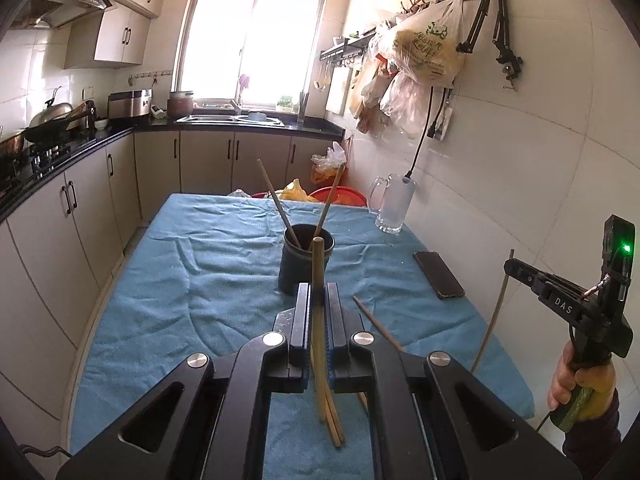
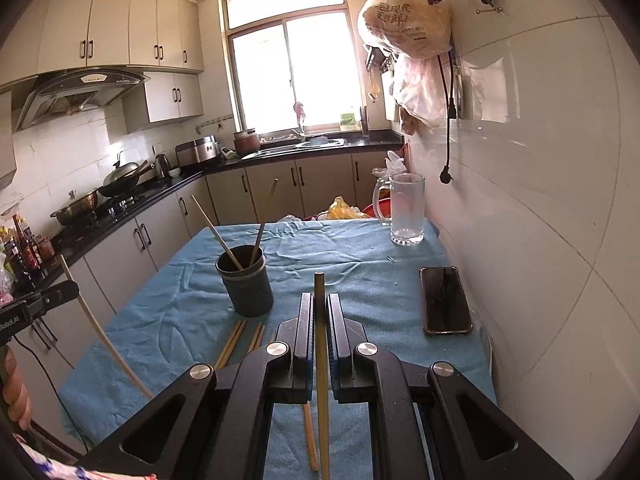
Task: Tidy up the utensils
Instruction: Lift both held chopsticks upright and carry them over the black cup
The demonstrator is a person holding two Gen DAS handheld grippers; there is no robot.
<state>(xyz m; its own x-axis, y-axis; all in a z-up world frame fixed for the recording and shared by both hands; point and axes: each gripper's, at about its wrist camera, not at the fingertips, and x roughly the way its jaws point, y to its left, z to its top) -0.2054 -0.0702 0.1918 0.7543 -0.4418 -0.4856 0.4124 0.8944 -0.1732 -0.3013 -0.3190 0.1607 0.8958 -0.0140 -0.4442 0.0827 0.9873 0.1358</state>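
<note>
A dark round utensil holder (image 1: 306, 262) stands mid-table on the blue cloth with two chopsticks (image 1: 276, 204) leaning in it; it also shows in the right wrist view (image 2: 246, 284). My left gripper (image 1: 318, 292) is shut on a bamboo chopstick (image 1: 317, 268), held upright just in front of the holder. My right gripper (image 2: 319, 300) is shut on another chopstick (image 2: 320, 360), to the right of and nearer than the holder. Several loose chopsticks (image 2: 236, 342) lie on the cloth in front of the holder.
A black phone (image 2: 445, 300) lies on the cloth at right. A glass mug (image 2: 406, 210) stands at the far right corner by the tiled wall. Kitchen counter with stove and pots runs along the left. Bags hang on the wall at right.
</note>
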